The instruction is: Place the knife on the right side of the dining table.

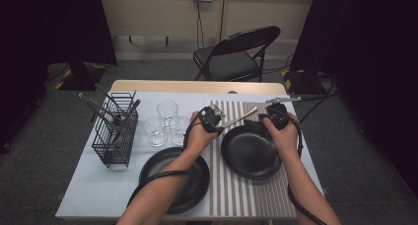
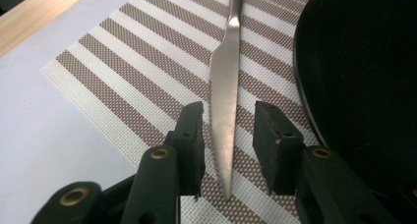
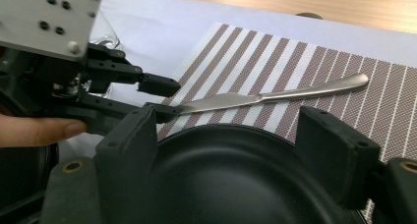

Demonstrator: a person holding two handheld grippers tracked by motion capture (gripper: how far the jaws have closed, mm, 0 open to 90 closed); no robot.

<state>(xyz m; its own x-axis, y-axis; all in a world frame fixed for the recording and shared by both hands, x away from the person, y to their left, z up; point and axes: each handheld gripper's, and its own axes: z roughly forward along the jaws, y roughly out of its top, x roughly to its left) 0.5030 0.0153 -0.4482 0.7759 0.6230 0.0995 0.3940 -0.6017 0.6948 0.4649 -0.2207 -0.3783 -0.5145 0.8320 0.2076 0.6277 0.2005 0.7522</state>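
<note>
Resting on the striped placemat just beside the black plate, the table knife is lying with its blade between the parted jaws of the left gripper; gaps are showing on both sides of the blade, so the pads are not pressing on it. Judging from this, the knife is being set down alongside the plate as part of a place setting, the mat serving as its base. The right gripper is hovering with its jaws wide apart over the plate's far rim and gripping nothing.

From above, the high view is also taking in a second black plate, three glasses and a wire cutlery basket on the left of the table. Looking from the side, the right gripper view is revealing the knife's full length, its handle pointing away from the left gripper.
</note>
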